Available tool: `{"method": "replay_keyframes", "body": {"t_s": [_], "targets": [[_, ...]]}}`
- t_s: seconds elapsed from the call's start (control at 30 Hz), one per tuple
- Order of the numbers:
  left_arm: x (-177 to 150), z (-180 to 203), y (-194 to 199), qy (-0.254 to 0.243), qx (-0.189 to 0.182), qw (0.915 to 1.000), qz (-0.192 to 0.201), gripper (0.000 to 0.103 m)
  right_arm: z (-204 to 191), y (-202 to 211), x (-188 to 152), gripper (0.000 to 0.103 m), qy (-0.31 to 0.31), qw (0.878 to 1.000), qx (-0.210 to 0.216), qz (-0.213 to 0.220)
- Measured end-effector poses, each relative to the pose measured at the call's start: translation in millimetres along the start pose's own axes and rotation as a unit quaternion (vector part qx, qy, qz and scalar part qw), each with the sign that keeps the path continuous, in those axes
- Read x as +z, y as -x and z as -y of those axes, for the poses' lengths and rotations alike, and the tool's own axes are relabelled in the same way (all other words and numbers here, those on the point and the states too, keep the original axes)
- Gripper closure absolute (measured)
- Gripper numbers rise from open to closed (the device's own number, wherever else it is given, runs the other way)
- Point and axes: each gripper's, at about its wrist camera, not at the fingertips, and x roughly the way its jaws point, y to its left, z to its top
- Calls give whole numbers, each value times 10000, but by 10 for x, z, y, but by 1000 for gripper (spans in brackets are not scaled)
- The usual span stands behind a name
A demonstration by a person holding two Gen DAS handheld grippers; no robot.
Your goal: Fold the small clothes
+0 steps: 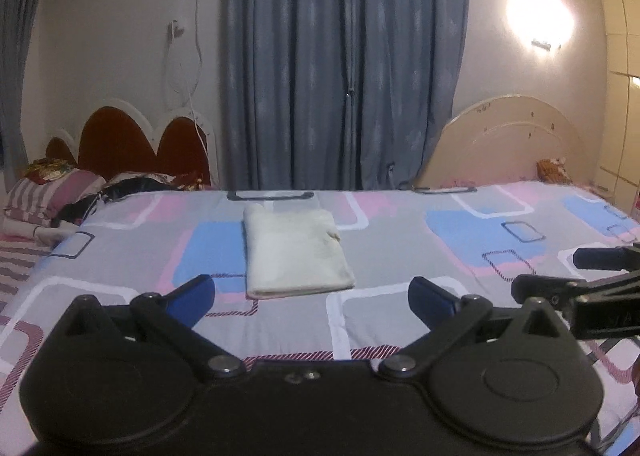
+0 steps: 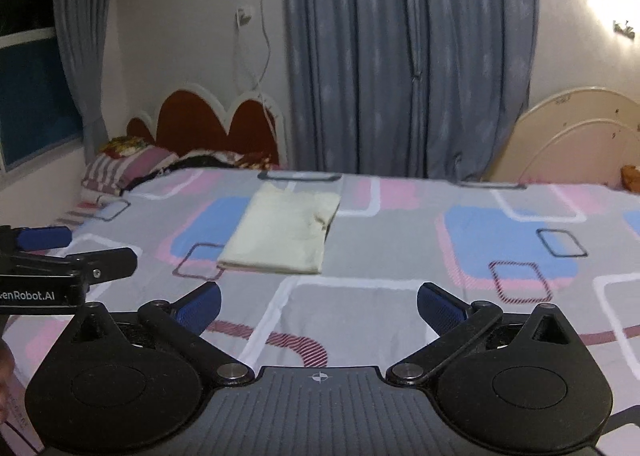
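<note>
A cream garment (image 1: 294, 252) lies folded into a flat rectangle on the patterned bed sheet (image 1: 400, 248), towards the far side. It also shows in the right wrist view (image 2: 286, 234). My left gripper (image 1: 312, 298) is open and empty, held above the sheet short of the garment's near edge. My right gripper (image 2: 318, 306) is open and empty, to the right of the garment and nearer than it. The right gripper also shows in the left wrist view (image 1: 560, 272) at the right edge, and the left gripper (image 2: 80, 248) at the left edge of the right wrist view.
Pillows and bedding (image 1: 52, 192) are piled at the far left by a red headboard (image 1: 132, 144). A cream headboard (image 1: 508, 144) stands at the far right. Blue curtains (image 1: 340, 56) hang behind the bed. A window (image 2: 28, 96) is at the left.
</note>
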Motion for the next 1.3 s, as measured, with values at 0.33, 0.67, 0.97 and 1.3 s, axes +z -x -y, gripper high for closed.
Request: {"method": "replay_keyframes", "body": {"t_s": [0.33, 0.67, 0.97, 1.3], "targets": [[-75, -14, 226, 141, 62, 9998, 95, 0, 57, 209, 39, 0, -3, 9999, 18, 169], [-78, -18, 254, 175, 91, 9997, 113, 0, 38, 279, 23, 0, 59, 9998, 66, 196], [-93, 7, 265, 157, 146, 9997, 131, 0, 36, 280, 16, 0, 105, 9998, 66, 156], [-87, -11, 258, 164, 117, 9997, 151, 0, 64, 265, 15, 0, 122, 9998, 69, 161]]}}
